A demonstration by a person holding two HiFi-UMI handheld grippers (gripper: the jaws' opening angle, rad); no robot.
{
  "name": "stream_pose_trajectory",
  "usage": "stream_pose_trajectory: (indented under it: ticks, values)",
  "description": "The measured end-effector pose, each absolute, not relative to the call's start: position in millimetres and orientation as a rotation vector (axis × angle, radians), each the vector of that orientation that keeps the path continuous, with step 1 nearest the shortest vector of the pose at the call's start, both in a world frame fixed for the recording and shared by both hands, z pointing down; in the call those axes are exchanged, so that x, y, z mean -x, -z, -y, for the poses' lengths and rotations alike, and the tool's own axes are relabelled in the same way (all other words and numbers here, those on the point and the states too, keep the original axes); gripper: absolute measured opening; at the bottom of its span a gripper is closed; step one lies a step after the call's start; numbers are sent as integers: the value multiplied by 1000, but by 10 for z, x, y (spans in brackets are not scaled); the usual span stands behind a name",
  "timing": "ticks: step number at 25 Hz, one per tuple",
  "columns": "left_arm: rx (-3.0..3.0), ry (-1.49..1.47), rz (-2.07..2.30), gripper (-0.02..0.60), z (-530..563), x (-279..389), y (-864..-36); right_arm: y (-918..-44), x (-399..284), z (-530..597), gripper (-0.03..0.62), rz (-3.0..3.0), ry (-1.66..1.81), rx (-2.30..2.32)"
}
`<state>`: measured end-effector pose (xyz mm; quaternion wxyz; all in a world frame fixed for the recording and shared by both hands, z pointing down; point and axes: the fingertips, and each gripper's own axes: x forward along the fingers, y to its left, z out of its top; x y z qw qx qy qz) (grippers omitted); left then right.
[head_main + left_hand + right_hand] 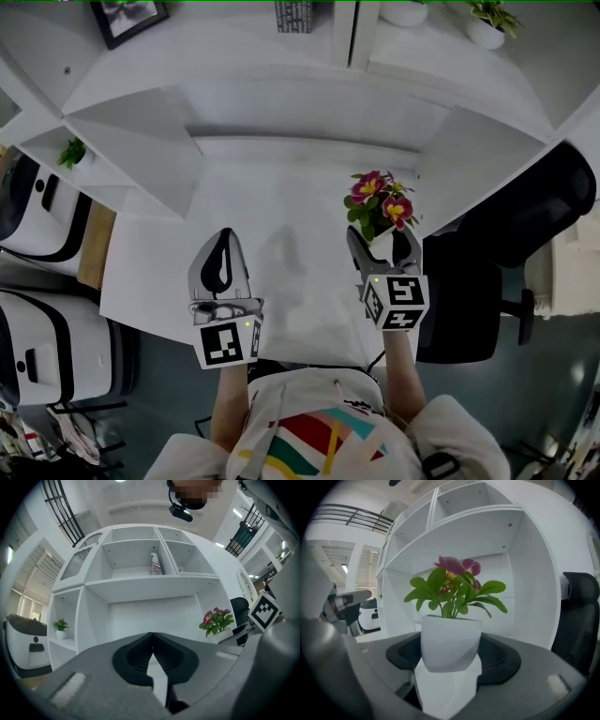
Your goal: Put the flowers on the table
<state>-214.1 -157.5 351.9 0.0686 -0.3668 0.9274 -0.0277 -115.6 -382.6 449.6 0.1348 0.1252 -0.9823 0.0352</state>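
The flowers [380,199] are pink and yellow blooms with green leaves in a small white pot [450,641]. My right gripper [382,246] is shut on the pot, its dark pads pressing either side, over the right part of the white table [281,206]. The right gripper view shows the blooms [454,581] standing upright above the jaws of the right gripper [450,658]. I cannot tell whether the pot touches the table. My left gripper [222,246] hovers over the table's left front, shut with nothing in it; its tips meet [152,637]. The flowers [216,620] show at the right of the left gripper view.
White shelving rises behind and beside the table. It holds a small green plant [72,152] at left, a picture frame [127,19], a patterned box [293,16] and a potted plant [487,23] up top. A black office chair [525,216] stands right; white machines [37,206] stand left.
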Motion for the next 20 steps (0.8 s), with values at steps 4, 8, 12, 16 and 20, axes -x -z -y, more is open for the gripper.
stream_pose_trajectory:
  ticks: [4,8,12,16,20]
  values:
    - [1060,115,-2809,5,1508,2188,-3509,-4607,1264,4232,348,2819,5,-446]
    - [1024,142,-2827,5,1441,2195,-3521,-4821,1390,4653,348,2763,52,-526]
    - [992,162,-2839,5,1404,2188,-3530,-5113,1503,5041,348,2691,-6,-587]
    - [967,175,-2856,5,1354,2188,-3539,-5413,1587,5290,348,2630,-98,-595]
    - [937,171,-2863,5,1321,2180,-3519,-5646,1668,5489,348,2586,-146,-603]
